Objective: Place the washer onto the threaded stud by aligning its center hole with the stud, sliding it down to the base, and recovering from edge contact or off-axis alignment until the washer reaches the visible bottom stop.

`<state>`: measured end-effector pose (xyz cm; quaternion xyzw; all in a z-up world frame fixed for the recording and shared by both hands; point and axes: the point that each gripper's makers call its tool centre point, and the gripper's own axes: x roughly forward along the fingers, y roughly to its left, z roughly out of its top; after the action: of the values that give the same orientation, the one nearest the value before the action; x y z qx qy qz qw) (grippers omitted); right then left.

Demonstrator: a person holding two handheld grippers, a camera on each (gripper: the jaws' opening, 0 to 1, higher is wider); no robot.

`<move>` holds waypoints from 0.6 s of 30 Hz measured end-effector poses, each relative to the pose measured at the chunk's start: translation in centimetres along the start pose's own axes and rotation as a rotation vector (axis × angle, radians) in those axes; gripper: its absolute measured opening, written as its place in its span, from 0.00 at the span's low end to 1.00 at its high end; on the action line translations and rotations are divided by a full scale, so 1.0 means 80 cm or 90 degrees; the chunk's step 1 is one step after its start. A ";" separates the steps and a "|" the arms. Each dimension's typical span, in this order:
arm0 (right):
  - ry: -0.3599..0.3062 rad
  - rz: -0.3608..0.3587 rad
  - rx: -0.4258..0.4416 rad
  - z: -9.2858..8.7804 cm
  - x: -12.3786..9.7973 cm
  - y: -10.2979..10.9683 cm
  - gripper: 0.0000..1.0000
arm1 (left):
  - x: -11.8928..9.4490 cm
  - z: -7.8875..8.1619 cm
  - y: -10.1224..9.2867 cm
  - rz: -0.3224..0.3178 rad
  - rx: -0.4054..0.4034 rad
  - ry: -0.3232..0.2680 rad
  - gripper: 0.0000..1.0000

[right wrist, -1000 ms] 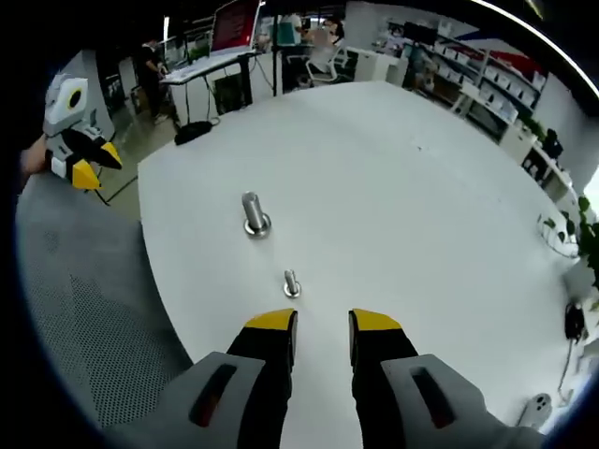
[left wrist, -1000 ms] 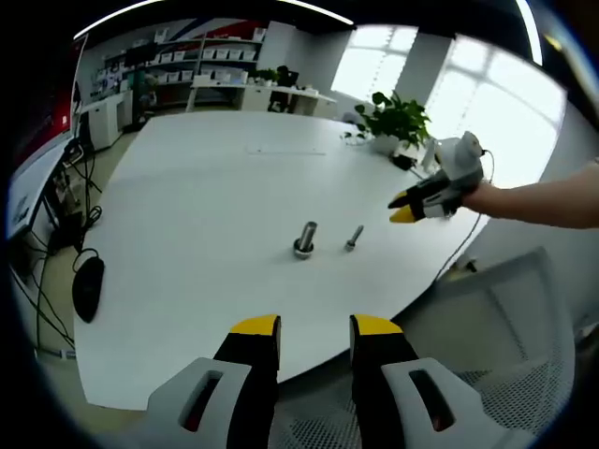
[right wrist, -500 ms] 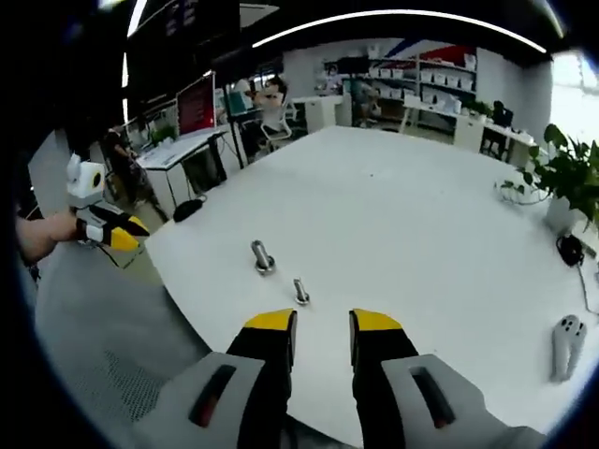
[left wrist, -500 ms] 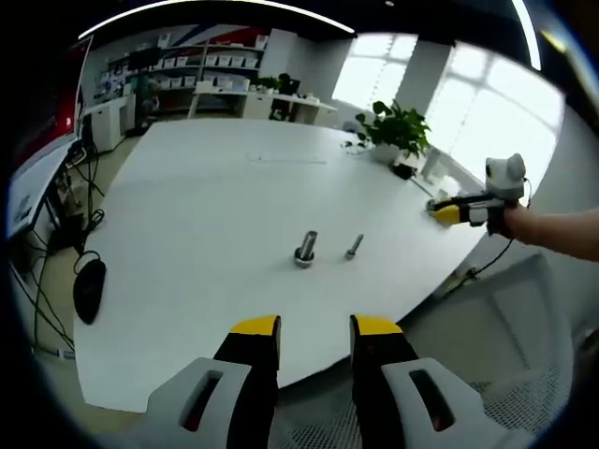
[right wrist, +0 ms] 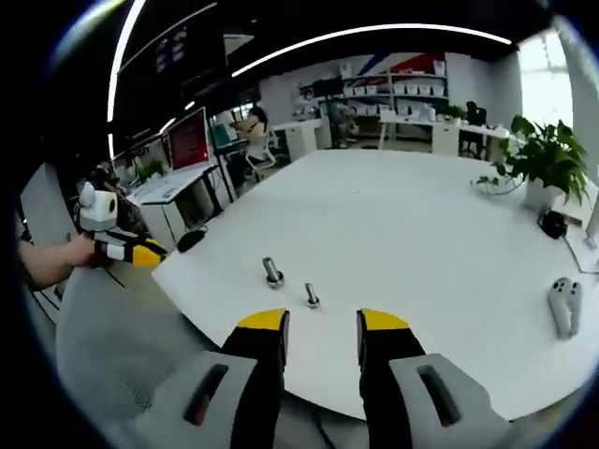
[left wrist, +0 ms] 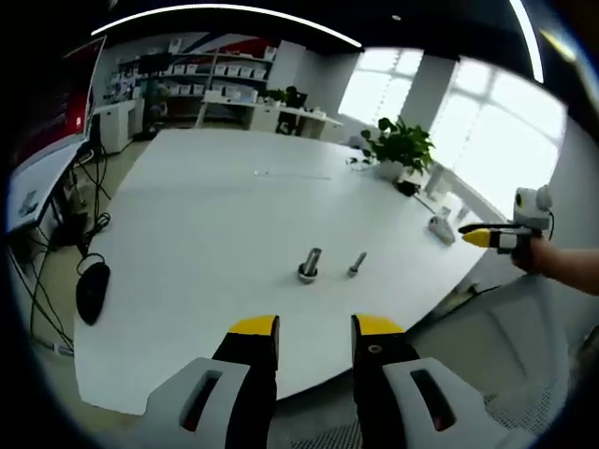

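Both grippers held off the white table, jaws parted and empty; stud and second fastener stand untouched.

The left gripper point(left wrist: 315, 327), yellow-tipped, sits below the near edge of the large white table point(left wrist: 206, 206), its jaws apart with nothing between them. The upright grey threaded stud point(left wrist: 309, 265), with a wider ring at its base, stands on the table near that edge, well ahead of the jaws. A smaller grey upright fastener point(left wrist: 356, 265) stands just beside it; whether it carries the washer cannot be told. The right gripper point(right wrist: 323, 323) is likewise parted and empty, off the table edge, with the stud point(right wrist: 272, 273) and smaller fastener point(right wrist: 312, 296) ahead. A white handheld controller point(right wrist: 563, 305) lies near the table's right edge.
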<state>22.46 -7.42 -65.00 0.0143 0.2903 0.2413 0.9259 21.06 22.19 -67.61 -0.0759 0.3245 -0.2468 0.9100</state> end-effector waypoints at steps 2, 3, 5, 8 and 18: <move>-0.009 0.000 0.010 -0.003 -0.001 0.000 0.33 | -0.003 0.008 0.002 0.007 0.004 -0.019 0.29; -0.011 0.007 0.020 -0.004 -0.002 0.002 0.33 | -0.005 0.010 0.003 0.011 0.004 -0.025 0.29; -0.011 0.015 0.033 -0.009 -0.002 0.004 0.34 | -0.007 0.012 0.006 0.022 0.004 -0.033 0.28; -0.020 0.011 0.040 -0.009 -0.001 0.001 0.34 | -0.009 0.018 0.014 0.043 0.007 -0.047 0.28; -0.015 0.004 -0.011 -0.010 0.003 -0.011 0.34 | -0.005 0.026 0.006 0.047 0.046 -0.045 0.28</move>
<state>22.59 -8.15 -65.97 0.0098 0.2773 0.2470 0.9284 22.30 22.75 -65.87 -0.0395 0.2859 -0.2215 0.9315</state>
